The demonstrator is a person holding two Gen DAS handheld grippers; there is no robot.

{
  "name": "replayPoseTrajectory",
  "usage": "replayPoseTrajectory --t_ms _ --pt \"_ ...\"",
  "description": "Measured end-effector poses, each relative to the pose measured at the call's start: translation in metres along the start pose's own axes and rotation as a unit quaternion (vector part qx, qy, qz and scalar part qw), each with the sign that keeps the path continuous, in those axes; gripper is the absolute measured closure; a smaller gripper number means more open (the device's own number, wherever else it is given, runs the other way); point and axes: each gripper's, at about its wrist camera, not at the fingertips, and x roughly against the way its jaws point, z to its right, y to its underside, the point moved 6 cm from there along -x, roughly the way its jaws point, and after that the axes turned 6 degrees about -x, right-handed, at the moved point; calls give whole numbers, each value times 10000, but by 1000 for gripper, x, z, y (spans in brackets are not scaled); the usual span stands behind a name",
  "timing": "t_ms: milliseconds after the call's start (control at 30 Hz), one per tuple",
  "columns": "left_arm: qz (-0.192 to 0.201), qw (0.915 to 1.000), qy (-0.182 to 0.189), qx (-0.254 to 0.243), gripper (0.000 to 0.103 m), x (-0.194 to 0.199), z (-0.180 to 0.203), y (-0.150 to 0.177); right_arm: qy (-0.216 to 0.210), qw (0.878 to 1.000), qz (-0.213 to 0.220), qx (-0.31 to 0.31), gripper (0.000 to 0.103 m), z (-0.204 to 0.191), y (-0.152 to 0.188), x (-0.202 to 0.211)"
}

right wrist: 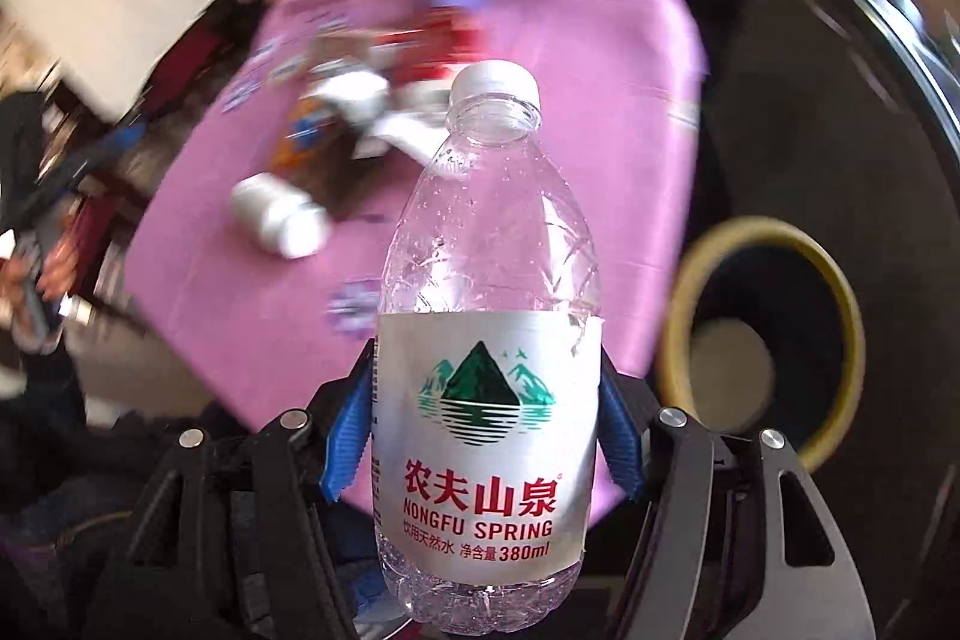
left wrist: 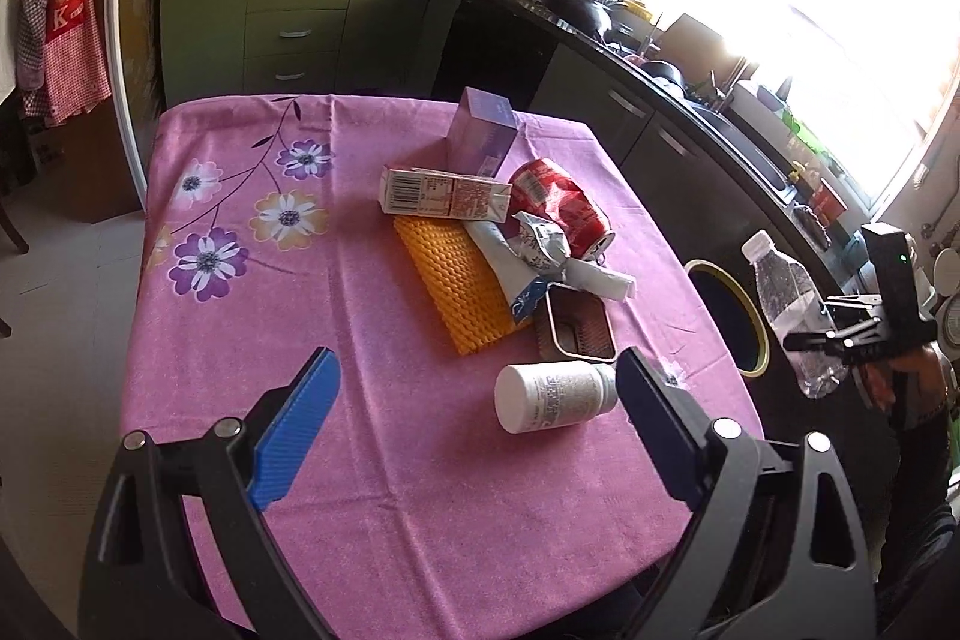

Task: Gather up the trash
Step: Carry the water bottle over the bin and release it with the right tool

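Observation:
My right gripper is shut on an empty clear plastic water bottle with a white label, held upright in the air beside the table's right edge, near a round yellow-rimmed bin. The bottle and bin also show in the left wrist view. My left gripper is open above the pink tablecloth, with a white pill bottle lying on its side just inside its right finger. Beyond lie a crushed red can, a milk carton, a purple box, a crumpled wrapper and an orange mesh pad.
A small metal tin lies by the pill bottle. Dark kitchen counters with pots and a sink run along the back and right. A bright window is at the right. Tiled floor is left of the table.

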Motion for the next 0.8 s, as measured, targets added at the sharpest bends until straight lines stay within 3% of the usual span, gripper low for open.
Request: replayPoseTrajectory --t_ms 133,300,433,600,667,800 --pt "-28 9999 62 -119 14 -5 11 -2 267 9937 -306 -1049 39 83 -8 -23" --pt "-126 9998 42 -174 13 -9 14 0 533 9791 -640 -1856 39 166 -18 -71" --pt "-198 9997 -20 -169 13 -12 12 1 639 9679 -887 -2262 39 198 -18 -114" --pt "-269 9993 -20 -267 12 -15 18 3 708 9595 -864 -2586 33 224 -20 -144" --pt "-305 9991 0 -307 12 -17 22 4 903 9573 -733 -2648 18 231 -20 -141" --pt "-382 9986 33 -378 10 -23 28 6 797 9586 -420 -2702 17 226 -11 -118"
